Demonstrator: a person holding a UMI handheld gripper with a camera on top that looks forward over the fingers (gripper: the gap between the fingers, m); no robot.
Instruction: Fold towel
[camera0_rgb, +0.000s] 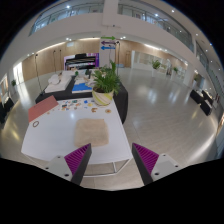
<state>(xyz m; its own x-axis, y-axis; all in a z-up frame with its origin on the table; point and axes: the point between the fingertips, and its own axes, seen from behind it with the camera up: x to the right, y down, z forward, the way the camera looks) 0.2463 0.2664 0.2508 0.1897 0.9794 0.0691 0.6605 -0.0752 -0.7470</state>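
A beige patterned towel (94, 129) lies flat on the white table (55, 142), near its middle and well beyond my fingers. My gripper (111, 153) hovers above the table's near edge. Its fingers are wide open with nothing between them, and the magenta pads (77, 157) show on their inner faces.
A potted green plant (104, 85) stands at the table's far end. A flat red thing (42, 108) lies at the far left of the table, with small coloured items (76, 106) near it. Sofas (72, 84) and an open shiny floor (165, 110) lie beyond and to the right.
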